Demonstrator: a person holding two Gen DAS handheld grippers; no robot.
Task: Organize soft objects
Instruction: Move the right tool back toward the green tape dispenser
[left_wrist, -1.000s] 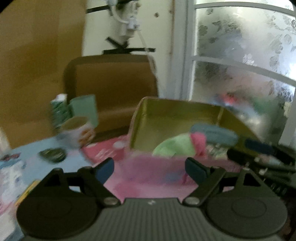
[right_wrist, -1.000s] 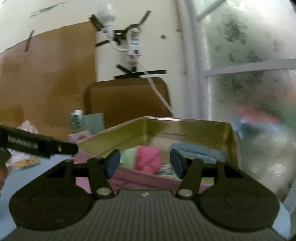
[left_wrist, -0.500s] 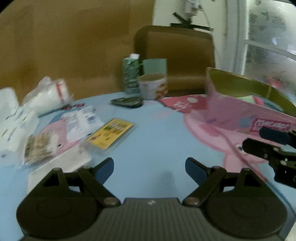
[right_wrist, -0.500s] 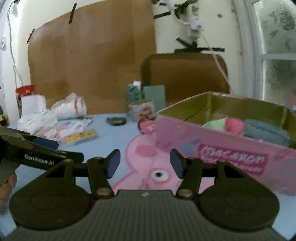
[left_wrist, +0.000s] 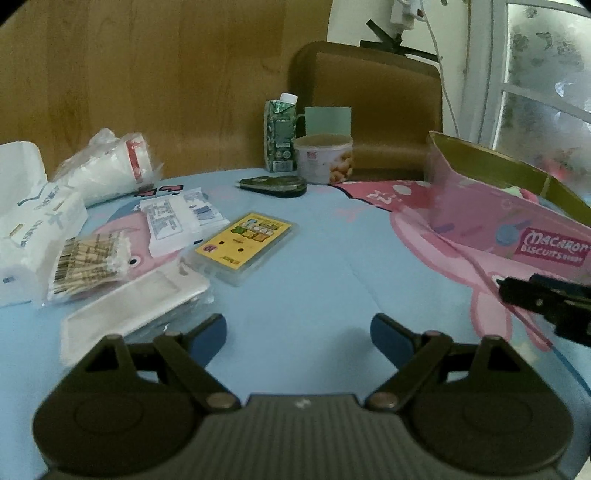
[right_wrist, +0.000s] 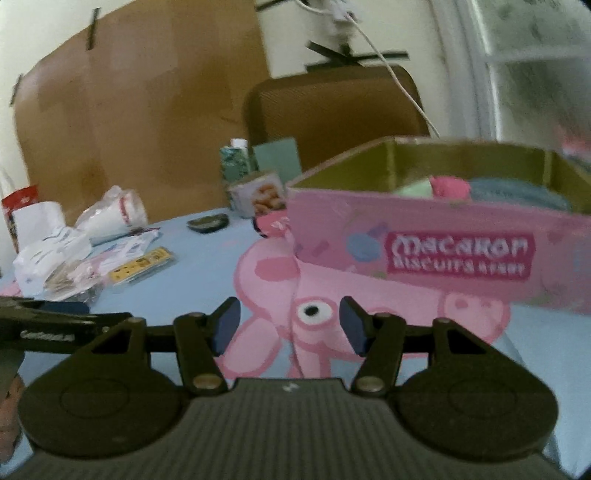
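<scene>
A pink Macaron biscuit tin (right_wrist: 443, 251) stands on the blue tablecloth at the right; it also shows in the left wrist view (left_wrist: 517, 236). Inside it lie a green soft piece (right_wrist: 415, 190), a pink one (right_wrist: 448, 184) and a blue-grey one (right_wrist: 517, 194). My left gripper (left_wrist: 298, 332) is open and empty, low over the cloth, left of the tin. My right gripper (right_wrist: 290, 325) is open and empty in front of the tin. Each gripper shows at the edge of the other's view.
At the left lie white tissue packs (left_wrist: 33, 221), a bag of cotton swabs (left_wrist: 88, 262), a white flat packet (left_wrist: 136, 314), paper sachets (left_wrist: 177, 218) and a yellow card case (left_wrist: 243, 247). A carton (left_wrist: 280, 136), a snack cup (left_wrist: 325, 158), a dark case (left_wrist: 275, 184) and a brown chair (left_wrist: 373, 107) stand behind.
Both grippers have drawn back from over the tin and swung left and down to the table. Both stay open and empty.
</scene>
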